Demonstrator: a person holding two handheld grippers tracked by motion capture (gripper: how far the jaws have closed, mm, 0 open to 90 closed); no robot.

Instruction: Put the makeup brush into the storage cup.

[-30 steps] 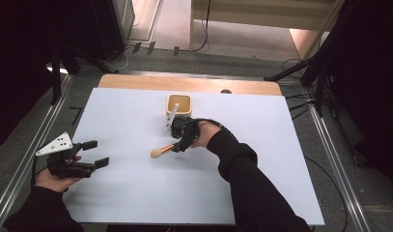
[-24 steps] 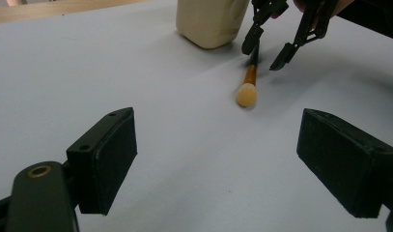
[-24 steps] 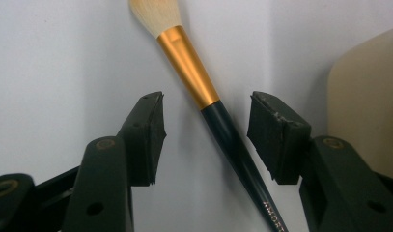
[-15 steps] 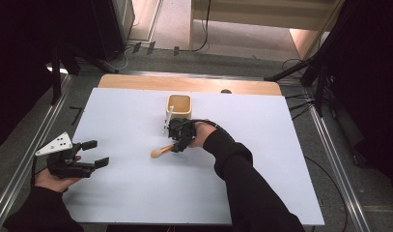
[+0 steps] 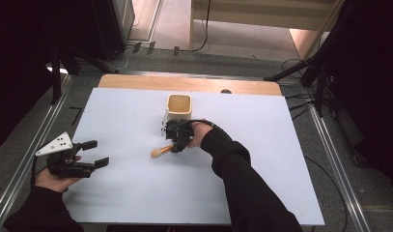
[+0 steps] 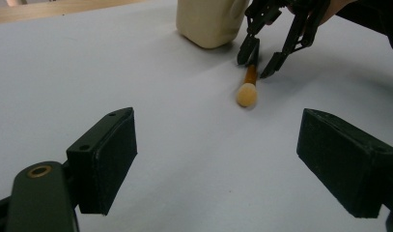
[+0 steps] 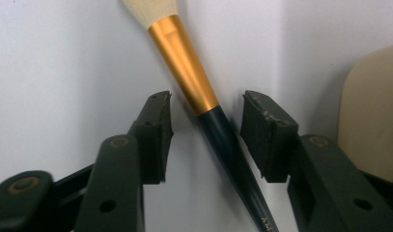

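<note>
The makeup brush (image 7: 194,82), with its gold ferrule, dark handle and pale bristles, lay flat on the white table (image 5: 261,193) beside the cream square cup (image 5: 178,107). The right gripper (image 7: 203,121) straddled its handle, jaws just closing but not yet touching it. The left gripper (image 6: 218,159) rested well apart, jaws wide and empty.

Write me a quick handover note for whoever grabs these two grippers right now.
Right gripper: jaws have just been closing around the makeup brush, pads not yet touching its handle.
Left gripper: open, idle near the table's left edge.
Brush lies flat on the white table, beside the beige cup.
Done: right gripper lined up over the handle.
Left: close, lift; probably drop the brush into the cup.
</note>
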